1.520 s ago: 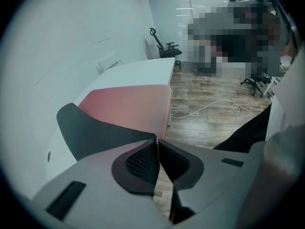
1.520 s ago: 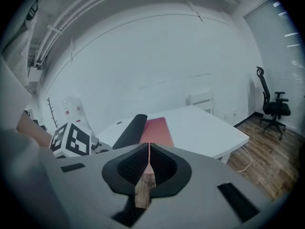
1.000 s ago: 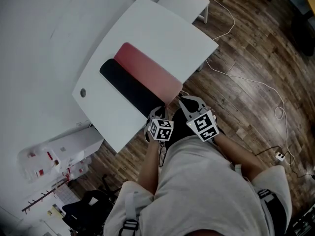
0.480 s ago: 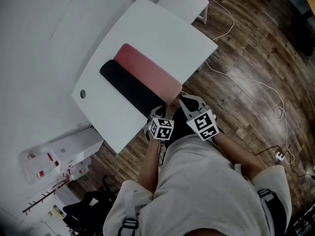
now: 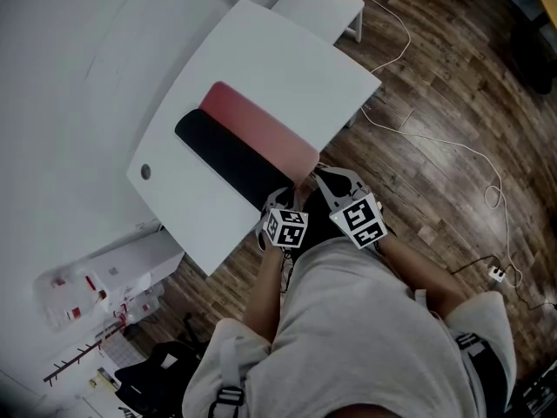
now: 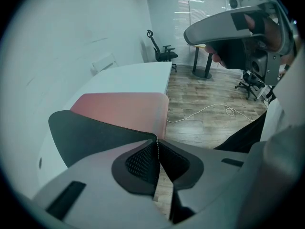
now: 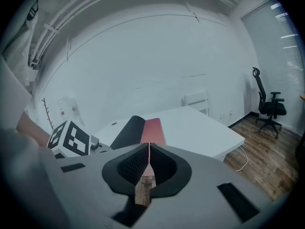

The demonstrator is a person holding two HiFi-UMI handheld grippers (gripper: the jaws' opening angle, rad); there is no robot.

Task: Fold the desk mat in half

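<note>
The desk mat lies along the white table, showing a pink strip and a black strip side by side. At its near end my left gripper is shut on the mat's stitched edge, and the black face rises in front of the pink face. My right gripper sits just right of it, shut on the thin pink edge. From the right gripper view the mat runs away as black and pink bands. The left gripper's marker cube is close beside it.
The table's near corner is by the grippers, with wooden floor beyond its right edge. A white cable trails over the floor. A white bench stands at the far end, office chairs further off. A small round port is in the tabletop's left corner.
</note>
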